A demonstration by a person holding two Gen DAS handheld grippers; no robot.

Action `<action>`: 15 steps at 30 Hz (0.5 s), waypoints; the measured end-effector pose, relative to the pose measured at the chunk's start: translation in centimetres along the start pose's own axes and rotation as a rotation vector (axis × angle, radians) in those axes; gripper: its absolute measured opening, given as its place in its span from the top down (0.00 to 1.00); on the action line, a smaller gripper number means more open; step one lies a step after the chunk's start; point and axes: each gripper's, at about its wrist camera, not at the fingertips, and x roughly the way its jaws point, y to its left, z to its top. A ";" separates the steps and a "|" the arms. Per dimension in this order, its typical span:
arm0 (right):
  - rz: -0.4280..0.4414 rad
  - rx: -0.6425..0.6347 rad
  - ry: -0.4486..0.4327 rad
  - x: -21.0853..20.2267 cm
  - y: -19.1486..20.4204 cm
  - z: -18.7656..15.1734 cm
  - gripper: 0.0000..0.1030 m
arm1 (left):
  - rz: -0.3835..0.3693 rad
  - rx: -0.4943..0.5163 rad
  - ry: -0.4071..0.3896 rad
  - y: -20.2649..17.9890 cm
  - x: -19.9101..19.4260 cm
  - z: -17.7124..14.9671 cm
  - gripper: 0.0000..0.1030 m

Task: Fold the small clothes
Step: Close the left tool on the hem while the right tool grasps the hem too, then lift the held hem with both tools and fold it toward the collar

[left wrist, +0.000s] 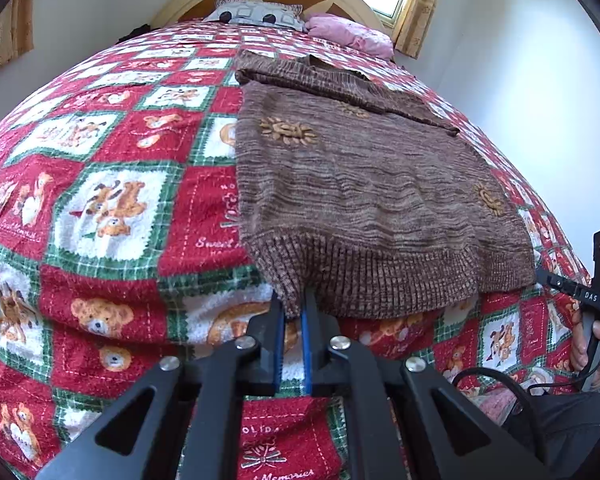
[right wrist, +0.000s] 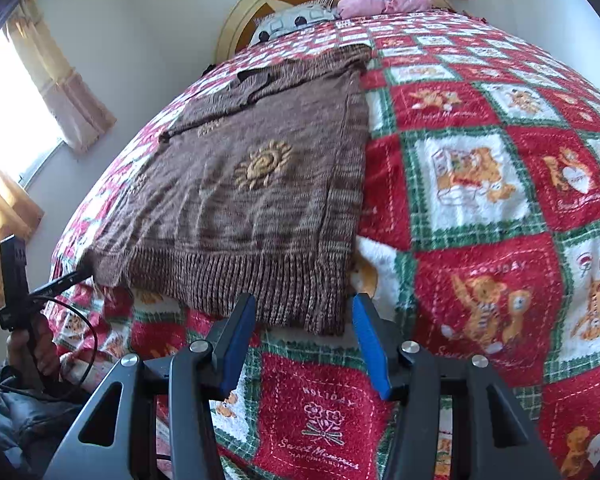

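Observation:
A brown knitted sweater [left wrist: 360, 184] with yellow sun motifs lies flat on the bed, its ribbed hem toward me and its sleeves folded across the top. My left gripper [left wrist: 294, 306] is shut on the hem's near left corner, and the knit is bunched between the blue pads. In the right wrist view the sweater [right wrist: 252, 184] fills the middle. My right gripper [right wrist: 303, 304] is open, with the hem's right corner lying between its fingers untouched. The left gripper [right wrist: 80, 273] shows there at the hem's far corner. The right gripper [left wrist: 550, 279] shows at the left wrist view's right edge.
A red, green and white teddy-bear bedspread [left wrist: 112, 208] covers the bed. A patterned pillow [left wrist: 256, 14] and a pink pillow [left wrist: 348, 34] lie by the curved headboard [right wrist: 244, 12]. Curtained windows [right wrist: 16, 128] flank the bed. A hand [right wrist: 34, 346] and a black cable [right wrist: 82, 320] sit at the near edge.

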 end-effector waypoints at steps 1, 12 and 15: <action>0.004 0.003 -0.004 0.2 0.0 -0.1 0.50 | -0.004 0.000 0.000 0.0 0.1 -0.1 0.93; 0.109 -0.022 -0.161 -3.5 0.7 1.0 0.96 | -0.098 -0.037 -0.079 0.6 -2.4 1.5 0.94; 0.157 0.004 -0.203 -4.4 0.9 1.6 0.96 | -0.129 -0.074 -0.093 1.3 -3.0 2.5 0.94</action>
